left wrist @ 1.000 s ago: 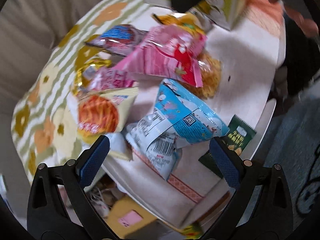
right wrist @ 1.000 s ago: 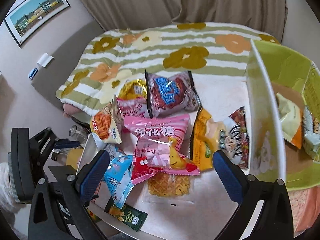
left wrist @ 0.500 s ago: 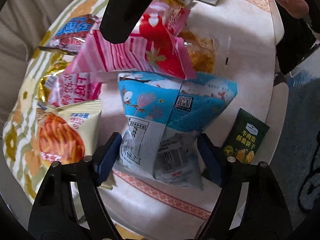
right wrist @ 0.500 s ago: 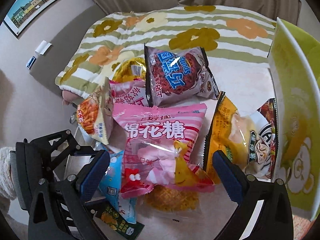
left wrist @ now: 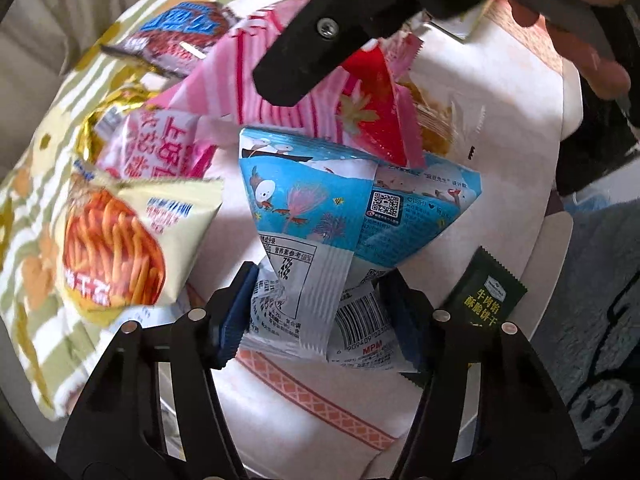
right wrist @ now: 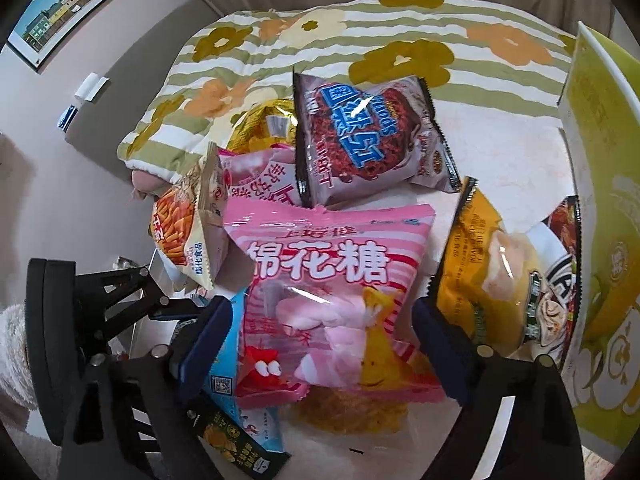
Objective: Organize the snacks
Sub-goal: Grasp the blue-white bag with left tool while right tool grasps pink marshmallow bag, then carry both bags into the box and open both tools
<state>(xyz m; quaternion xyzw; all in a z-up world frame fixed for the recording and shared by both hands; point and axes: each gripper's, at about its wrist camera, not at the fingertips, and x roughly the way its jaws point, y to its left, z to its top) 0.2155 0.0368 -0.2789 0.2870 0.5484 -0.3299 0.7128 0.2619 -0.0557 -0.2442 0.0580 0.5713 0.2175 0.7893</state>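
A pile of snack bags lies on a white cloth-covered table [left wrist: 500, 128]. My left gripper [left wrist: 320, 312] is shut on the lower end of a blue snack bag [left wrist: 344, 216]; its pads press the crumpled white part. My right gripper [right wrist: 320, 344] is open, its fingers on either side of a pink marshmallow bag [right wrist: 328, 276], apart from it. The blue bag also shows in the right wrist view [right wrist: 224, 376] under the pink bag. The right gripper's finger [left wrist: 320, 48] hangs over the pink bag [left wrist: 248, 80] in the left wrist view.
Around lie an orange-stick bag [left wrist: 120, 240], a dark green cracker packet [left wrist: 484, 296], a brown-blue bag [right wrist: 364, 136], a yellow bag [right wrist: 476, 264] and a clear crispy packet [right wrist: 352, 412]. A yellow-green box [right wrist: 600, 160] stands at the right. A flowered quilt [right wrist: 320, 48] lies behind.
My left gripper has closed in on the blue bag and gripped it. My right gripper has moved down toward the pink marshmallow bag, still open.
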